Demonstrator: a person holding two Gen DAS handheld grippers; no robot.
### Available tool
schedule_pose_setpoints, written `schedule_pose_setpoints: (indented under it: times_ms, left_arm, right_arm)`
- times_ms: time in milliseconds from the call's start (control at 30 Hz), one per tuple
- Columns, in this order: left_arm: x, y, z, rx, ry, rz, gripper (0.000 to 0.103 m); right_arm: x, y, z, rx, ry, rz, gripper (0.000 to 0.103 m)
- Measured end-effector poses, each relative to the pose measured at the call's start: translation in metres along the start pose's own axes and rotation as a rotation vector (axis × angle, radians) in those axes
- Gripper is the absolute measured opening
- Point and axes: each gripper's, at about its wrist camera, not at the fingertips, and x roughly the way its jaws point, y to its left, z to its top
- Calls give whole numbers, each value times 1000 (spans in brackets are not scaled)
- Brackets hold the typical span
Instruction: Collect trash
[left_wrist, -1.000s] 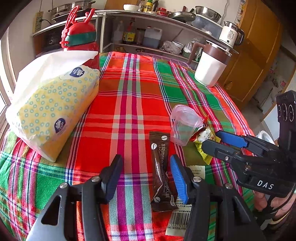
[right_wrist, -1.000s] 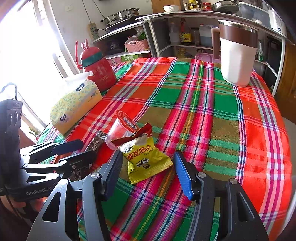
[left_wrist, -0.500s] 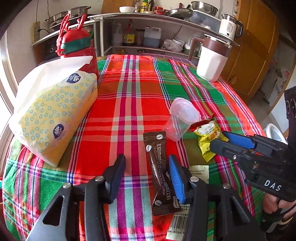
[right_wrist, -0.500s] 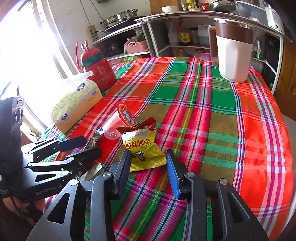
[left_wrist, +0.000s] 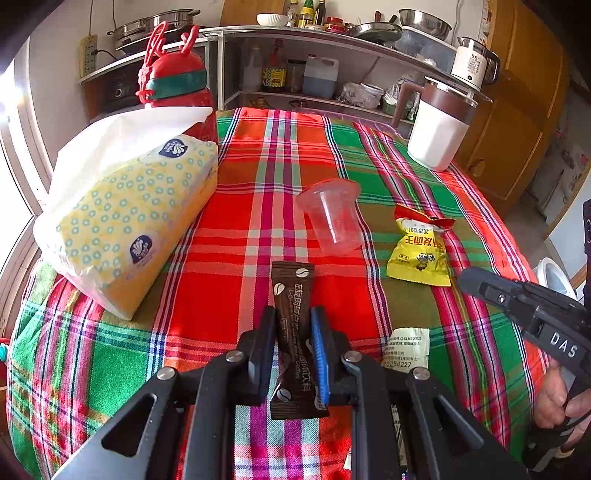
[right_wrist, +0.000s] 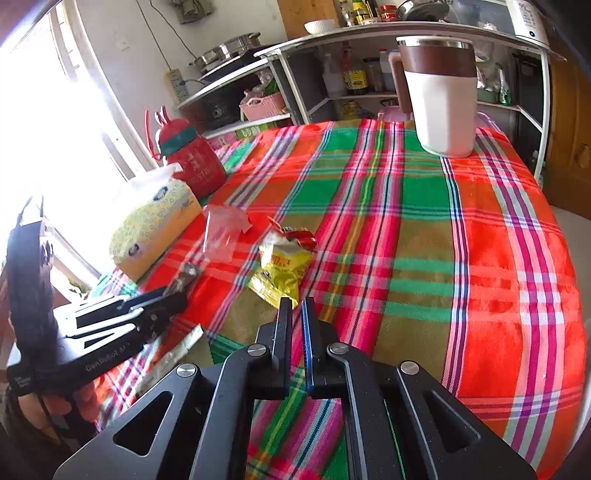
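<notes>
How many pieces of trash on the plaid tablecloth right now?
4. Brown coffee sachet clamped in the left gripper; clear plastic cup lying beyond it; yellow snack wrapper to its right; white printed label near the edge. More may be hidden.

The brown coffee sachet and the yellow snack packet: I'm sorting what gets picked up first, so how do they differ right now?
The brown coffee sachet is long, narrow and dark; the yellow snack packet is short, wide and bright with a red torn top. The sachet is pinched between the left gripper pads; the packet lies free, just ahead of the shut right gripper. Both are wrappers on the plaid tablecloth.
</notes>
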Motion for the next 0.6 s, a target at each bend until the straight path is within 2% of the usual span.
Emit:
schedule_pose_setpoints:
  times_ms: [33, 67, 100, 167, 433, 467, 500, 600]
  left_arm:
    - [0, 0, 0, -3, -1, 0, 20]
    - [-1, 1, 0, -4, -3, 2, 20]
    - [-1, 1, 0, -8, -4, 3, 20]
    - [-1, 3, 0, -16, -3, -1, 20]
    - [-2, 5, -1, -39, -8, -7, 20]
    - [-2, 5, -1, -42, -8, -8, 20]
    - [-2, 6, -1, -46, -10, -8, 20]
    - [-4, 7, -2, -51, -12, -11, 20]
  right_arm:
    - [-1, 0, 1, 9, -9, 0, 6]
    - [-2, -1, 4, 20, -19, 1, 13]
    - [-3, -1, 7, 28, -26, 6, 29]
    - [-1, 1, 11, 33, -33, 4, 52]
    - [35, 12, 25, 17, 38, -43, 53]
    - [37, 13, 25, 14, 36, -59, 51]
    - [39, 15, 26, 9, 29, -75, 38]
    - [37, 18, 25, -8, 19, -77, 31]
